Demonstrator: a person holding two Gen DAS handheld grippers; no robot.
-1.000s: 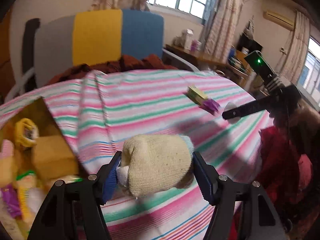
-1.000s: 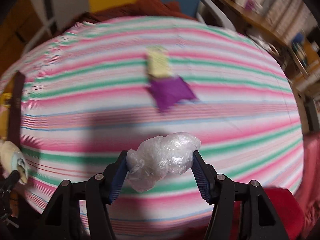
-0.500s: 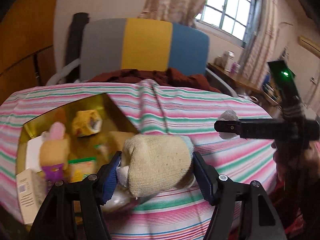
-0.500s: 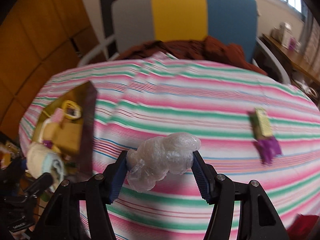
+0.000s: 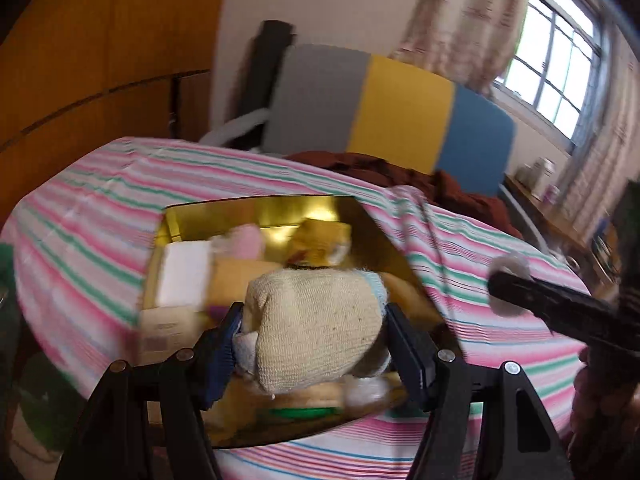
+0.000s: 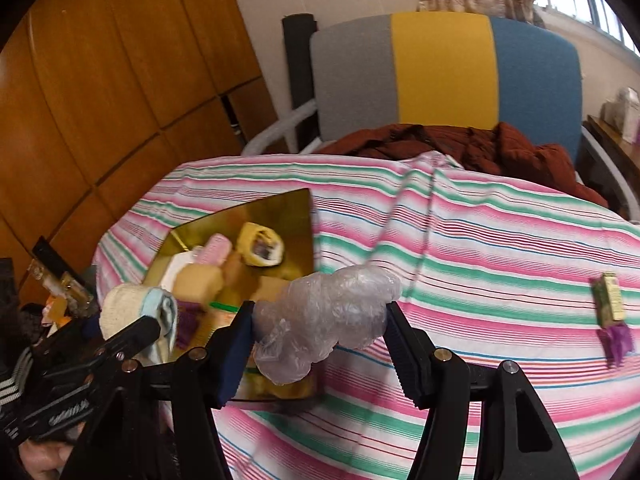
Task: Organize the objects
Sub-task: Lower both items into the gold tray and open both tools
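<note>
The striped table (image 6: 500, 240) carries a gold box (image 6: 296, 216) near its left edge, already holding several items, so the sorting looks well along. The left gripper (image 5: 314, 334), clamped on a rolled sock (image 5: 316, 320), hangs over the box; the right gripper (image 6: 318, 324) grips crumpled plastic wrap (image 6: 328, 304) just beside it. A small green packet (image 6: 610, 296) and purple wrapper (image 6: 618, 342) remain near the right edge.

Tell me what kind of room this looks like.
Probably a lived-in room at home, not a lab: a table under a striped tablecloth, a gold box of household odds and ends, a wooden wardrobe, and a curtained window.
</note>
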